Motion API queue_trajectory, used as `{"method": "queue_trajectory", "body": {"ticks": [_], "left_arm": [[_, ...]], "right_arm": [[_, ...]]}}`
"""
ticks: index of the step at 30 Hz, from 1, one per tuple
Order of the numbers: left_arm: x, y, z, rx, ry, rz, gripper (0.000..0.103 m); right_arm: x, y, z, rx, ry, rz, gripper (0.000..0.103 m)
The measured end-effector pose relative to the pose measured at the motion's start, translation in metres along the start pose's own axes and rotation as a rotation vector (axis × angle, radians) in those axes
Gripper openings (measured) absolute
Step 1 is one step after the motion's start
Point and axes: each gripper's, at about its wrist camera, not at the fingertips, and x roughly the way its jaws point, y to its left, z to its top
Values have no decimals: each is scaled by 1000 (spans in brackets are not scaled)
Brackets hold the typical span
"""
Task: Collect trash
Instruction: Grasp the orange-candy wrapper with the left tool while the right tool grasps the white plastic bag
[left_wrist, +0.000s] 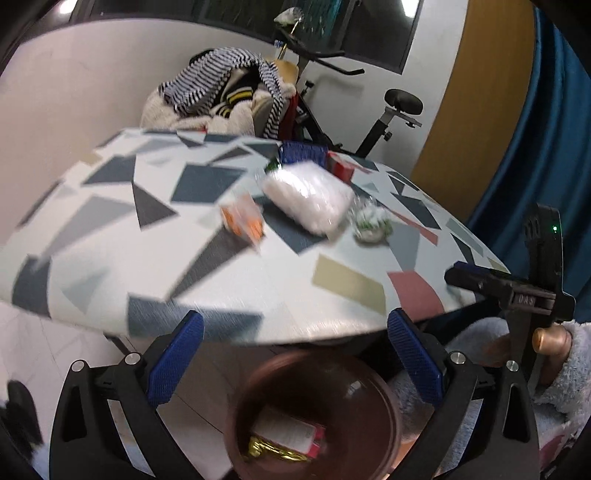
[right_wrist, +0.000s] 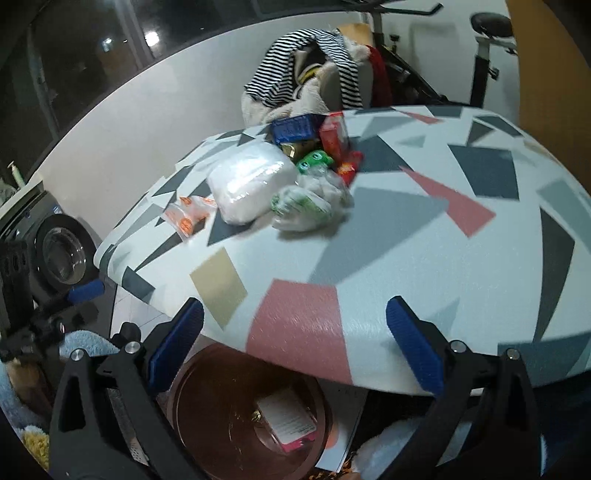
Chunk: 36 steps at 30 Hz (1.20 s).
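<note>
a table (right_wrist: 424, 258) fills the middle of both views. on it, toward the far edge, a cluster lies together: a small packet (right_wrist: 190, 216) at the left, a soft pack (right_wrist: 251, 181) just right of it, a crumpled bag (right_wrist: 310, 203) further right, touching the pack. behind these stand a basket (right_wrist: 295, 127) and a carton (right_wrist: 334, 136). below the table's near edge, at lower centre, sits a bin (right_wrist: 221, 406) with a box (right_wrist: 288, 421) in it. behind the table, clothes (right_wrist: 306, 74) are heaped at upper centre.
</note>
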Motion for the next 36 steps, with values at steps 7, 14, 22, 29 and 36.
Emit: {"method": "queue_trajectory", "body": {"ticks": [7,14,22,29,36], "left_arm": [[-9,-5,49,155,-76,71,97],[6,-1,76,218,-43,73,97],[30,37,83,2,16,76,97],[47,58,86,-112,71,55,94],[78,57,85,-149,146,17,82]], "right_arm": [[23,5,34,-74,90,-92,97],[47,-6,64,-58,80,-98,97],[94,-1,84,-54,117,-136,97],[103,-3,84,-27,160,-143,62],[73,-2,80,-30,88,-122,62]]}}
